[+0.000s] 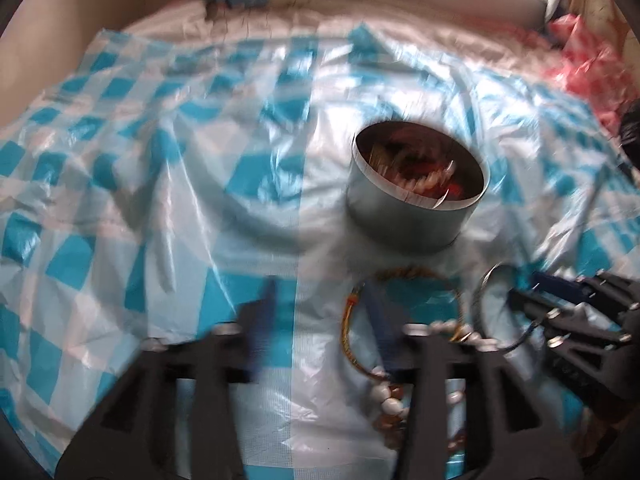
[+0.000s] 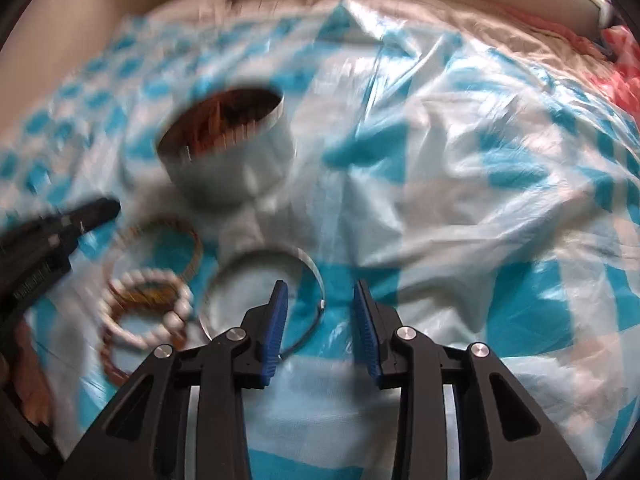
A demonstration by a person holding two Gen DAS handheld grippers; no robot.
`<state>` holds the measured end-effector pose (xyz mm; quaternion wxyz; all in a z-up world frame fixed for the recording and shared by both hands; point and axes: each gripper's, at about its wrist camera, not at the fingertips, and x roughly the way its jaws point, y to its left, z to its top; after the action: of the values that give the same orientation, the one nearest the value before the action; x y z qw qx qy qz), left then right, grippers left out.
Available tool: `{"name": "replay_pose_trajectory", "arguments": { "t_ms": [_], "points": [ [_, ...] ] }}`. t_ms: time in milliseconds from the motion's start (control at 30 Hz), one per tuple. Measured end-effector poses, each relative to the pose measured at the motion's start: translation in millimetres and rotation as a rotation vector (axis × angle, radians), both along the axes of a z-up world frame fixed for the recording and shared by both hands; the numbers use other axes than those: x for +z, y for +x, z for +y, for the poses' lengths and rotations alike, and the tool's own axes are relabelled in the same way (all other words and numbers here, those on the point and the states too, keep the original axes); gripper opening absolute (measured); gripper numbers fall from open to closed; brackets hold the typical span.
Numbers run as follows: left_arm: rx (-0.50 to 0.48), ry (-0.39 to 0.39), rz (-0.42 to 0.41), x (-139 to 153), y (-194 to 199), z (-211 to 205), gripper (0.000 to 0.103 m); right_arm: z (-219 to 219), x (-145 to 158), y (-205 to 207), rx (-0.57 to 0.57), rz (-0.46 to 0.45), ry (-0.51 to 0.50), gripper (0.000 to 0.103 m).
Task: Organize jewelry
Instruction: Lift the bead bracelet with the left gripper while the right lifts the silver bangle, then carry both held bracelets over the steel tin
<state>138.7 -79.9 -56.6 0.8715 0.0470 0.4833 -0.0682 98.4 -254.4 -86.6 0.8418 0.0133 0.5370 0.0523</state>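
1. We see the left gripper (image 1: 320,320), lower centre of the left wrist view, jaws spread, nothing pinched.
2. The right gripper (image 2: 320,320), lower centre of the right wrist view, jaws likewise spread and empty.
3. Round tin (image 1: 416,184) holds jewelry, centre right; gold bangle (image 1: 400,276), white bead bracelet (image 2: 148,308) and silver bangle (image 2: 272,258) lie below it on the checked plastic sheet (image 2: 480,200).

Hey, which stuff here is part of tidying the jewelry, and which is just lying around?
For the job:
round grey metal tin
white bead bracelet
gold twisted bangle
thin silver bangle

Lying about:
blue-and-white checked plastic sheet
crumpled pink plastic bag
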Motion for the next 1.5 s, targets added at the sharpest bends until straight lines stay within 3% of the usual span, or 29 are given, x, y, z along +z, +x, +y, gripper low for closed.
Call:
{"name": "replay_pose_trajectory", "arguments": {
  "t_ms": [33, 67, 100, 233, 400, 467, 767, 1000, 1500],
  "points": [
    [-0.010, 0.002, 0.025, -4, 1, -1, 0.039, 3, 0, 0, 0.015, 0.000, -0.012, 0.027],
    [-0.027, 0.004, 0.038, -6, 0, -3, 0.010, 4, 0, 0, 0.021, 0.005, 0.002, 0.014],
    [-0.048, -0.001, 0.044, -6, -1, -5, 0.004, 5, 0, 0, 0.023, 0.006, 0.004, 0.009],
    [-0.071, -0.062, -0.004, 5, -7, -4, 0.003, 0, 11, -3, 0.007, -0.037, 0.035, 0.007],
    [-0.112, -0.278, -0.194, 46, -21, 8, 0.003, -10, 35, -8, -0.028, -0.148, 0.112, 0.007],
    [-0.133, -0.309, -0.245, 56, -28, 5, 0.003, -11, 44, -9, -0.033, -0.195, 0.124, 0.007],
    [-0.135, -0.469, -0.307, 78, -29, 14, 0.003, -6, 82, -16, -0.027, -0.397, 0.127, 0.008],
    [-0.125, -0.510, -0.296, 81, -23, 16, 0.003, -7, 100, -15, -0.056, -0.484, 0.149, 0.008],
    [-0.134, -0.528, -0.286, 80, 5, 0, 0.003, 1, 106, 9, -0.041, -0.508, 0.180, 0.008]
  ]
}}
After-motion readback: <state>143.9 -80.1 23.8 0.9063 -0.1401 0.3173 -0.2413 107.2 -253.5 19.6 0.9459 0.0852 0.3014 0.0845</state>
